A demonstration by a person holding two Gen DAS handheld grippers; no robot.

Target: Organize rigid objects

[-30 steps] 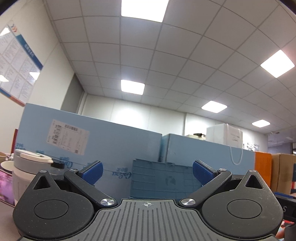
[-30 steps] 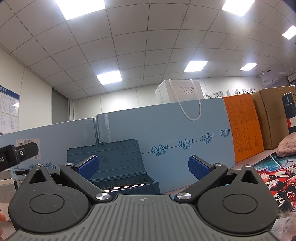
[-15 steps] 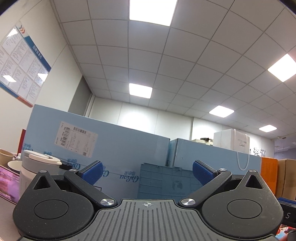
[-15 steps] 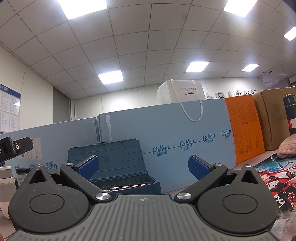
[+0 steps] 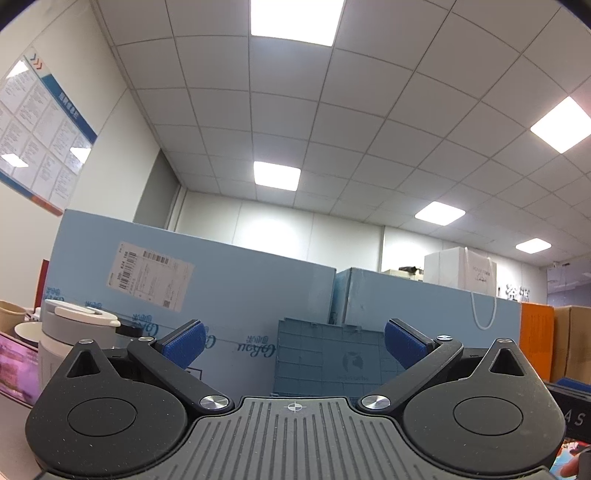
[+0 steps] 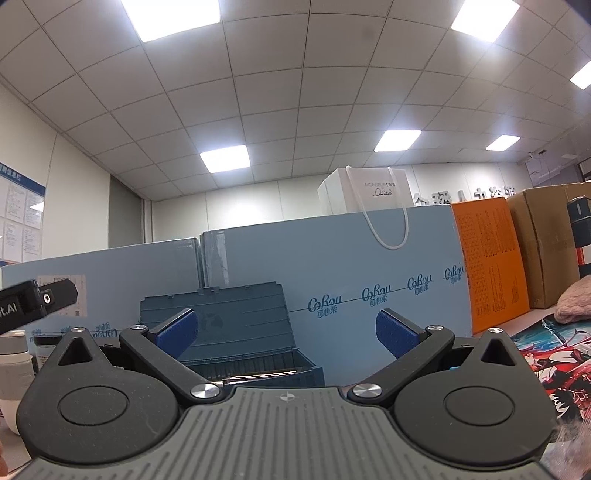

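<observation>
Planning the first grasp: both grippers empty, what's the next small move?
Probably tilt the right hand-held gripper down toward the open blue box. Both it and the left hand-held gripper are open, empty and aimed mostly at the ceiling.

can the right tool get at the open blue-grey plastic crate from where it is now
Probably yes: the right tool is open and empty, the open blue-grey plastic crate sits straight ahead, and nothing shows between them.

Both views are bright and evenly lit, all of it from the ceiling light panels (image 5: 296,20), which blow out to pure white. Heavy fisheye bend curves the ceiling grid (image 6: 295,92) and leaves dark corners. Everything's pretty sharp, shadows soft.
</observation>
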